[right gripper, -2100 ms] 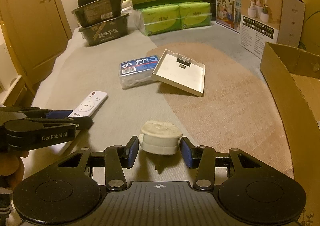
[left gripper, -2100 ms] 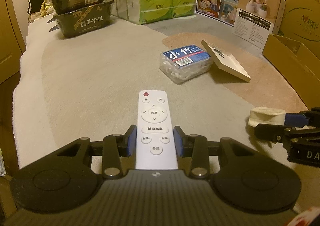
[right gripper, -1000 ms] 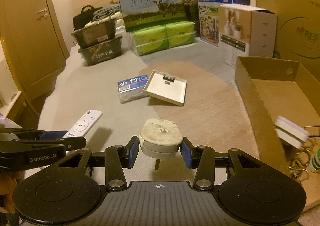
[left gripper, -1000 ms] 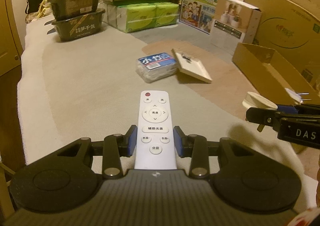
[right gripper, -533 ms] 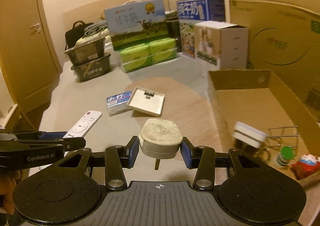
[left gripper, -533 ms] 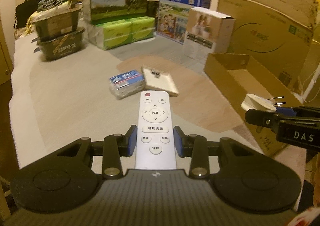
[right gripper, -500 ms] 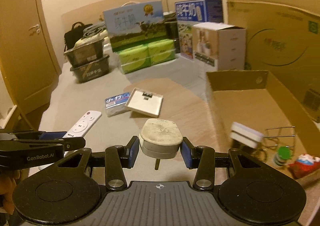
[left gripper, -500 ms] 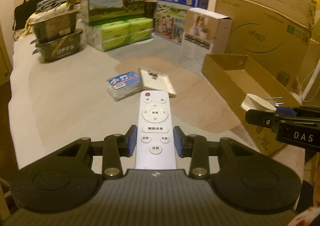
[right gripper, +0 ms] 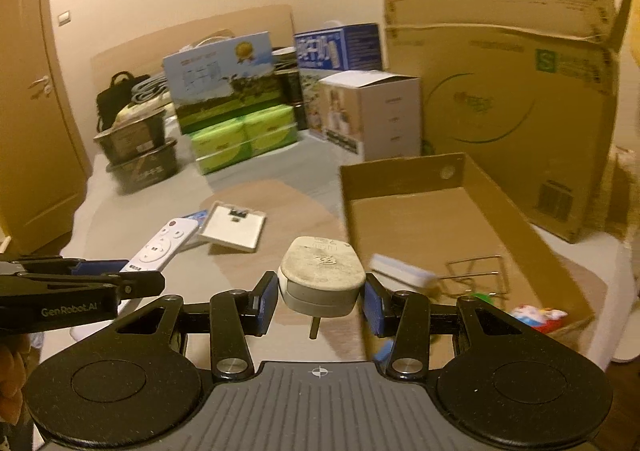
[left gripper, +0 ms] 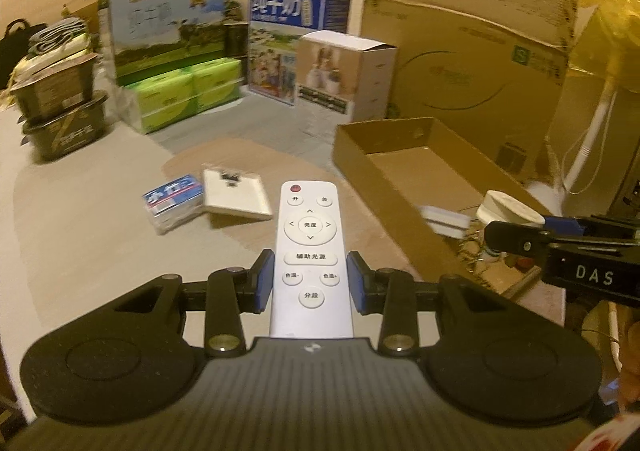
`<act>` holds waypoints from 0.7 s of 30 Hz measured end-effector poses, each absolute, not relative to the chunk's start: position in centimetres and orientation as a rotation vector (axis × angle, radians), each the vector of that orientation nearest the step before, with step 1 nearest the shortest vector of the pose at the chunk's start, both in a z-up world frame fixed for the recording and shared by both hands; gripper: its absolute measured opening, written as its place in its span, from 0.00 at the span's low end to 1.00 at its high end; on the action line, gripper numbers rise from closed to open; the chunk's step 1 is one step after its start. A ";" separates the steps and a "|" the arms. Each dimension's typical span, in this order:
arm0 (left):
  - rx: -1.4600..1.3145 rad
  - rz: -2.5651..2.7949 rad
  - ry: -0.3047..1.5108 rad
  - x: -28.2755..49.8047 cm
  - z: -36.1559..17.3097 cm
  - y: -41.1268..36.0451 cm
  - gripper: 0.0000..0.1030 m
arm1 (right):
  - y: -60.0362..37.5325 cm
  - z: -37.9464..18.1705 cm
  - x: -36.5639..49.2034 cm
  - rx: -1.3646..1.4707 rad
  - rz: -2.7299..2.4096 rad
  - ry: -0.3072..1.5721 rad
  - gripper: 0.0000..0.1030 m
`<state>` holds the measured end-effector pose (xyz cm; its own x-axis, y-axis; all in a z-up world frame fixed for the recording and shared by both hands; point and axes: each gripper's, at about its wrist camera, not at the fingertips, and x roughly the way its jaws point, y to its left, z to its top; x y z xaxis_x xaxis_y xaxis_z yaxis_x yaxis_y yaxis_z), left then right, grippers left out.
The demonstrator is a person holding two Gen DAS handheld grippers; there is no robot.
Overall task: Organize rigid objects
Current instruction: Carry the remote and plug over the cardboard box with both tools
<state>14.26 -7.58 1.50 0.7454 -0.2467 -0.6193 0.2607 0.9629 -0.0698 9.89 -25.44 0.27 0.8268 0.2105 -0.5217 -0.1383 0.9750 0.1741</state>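
My left gripper (left gripper: pixel 310 285) is shut on a white remote control (left gripper: pixel 311 251) and holds it in the air, left of an open cardboard box (left gripper: pixel 404 187). My right gripper (right gripper: pixel 321 299) is shut on a white plug adapter (right gripper: pixel 322 271) with its metal pin pointing down, held by the box's near left wall (right gripper: pixel 356 235). The right gripper and adapter (left gripper: pixel 510 207) also show at the right of the left wrist view. On the bed lie a blue-labelled plastic pack (left gripper: pixel 173 201) and a white square plate (left gripper: pixel 236 197).
The box (right gripper: pixel 460 211) holds a white block (right gripper: pixel 402 273), a wire rack (right gripper: pixel 474 275) and small colourful items (right gripper: pixel 538 315). Milk cartons (left gripper: pixel 168 27), green tissue packs (left gripper: pixel 188 93), dark trays (left gripper: pixel 64 119) and a white carton (left gripper: pixel 346 75) stand at the back. A large cardboard box (right gripper: pixel 516 107) stands behind the open one.
Both grippers have risen and swung right with their objects. The open box has come closer and more central in both views, and the bed items have dropped back.
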 end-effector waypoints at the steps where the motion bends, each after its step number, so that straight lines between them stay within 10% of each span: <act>1: 0.024 -0.287 0.674 14.3 1.6 -8.0 0.34 | -25.9 0.3 9.8 0.133 0.177 0.567 0.44; 21: 0.049 -0.426 0.657 17.0 3.1 -16.6 0.34 | -33.6 1.2 10.0 0.131 0.045 0.533 0.44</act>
<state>17.04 -16.58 3.10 0.7085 -0.3684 -0.6020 0.3993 0.9125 -0.0886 9.99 -33.56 1.23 0.8606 0.0770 -0.5034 -0.0091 0.9907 0.1360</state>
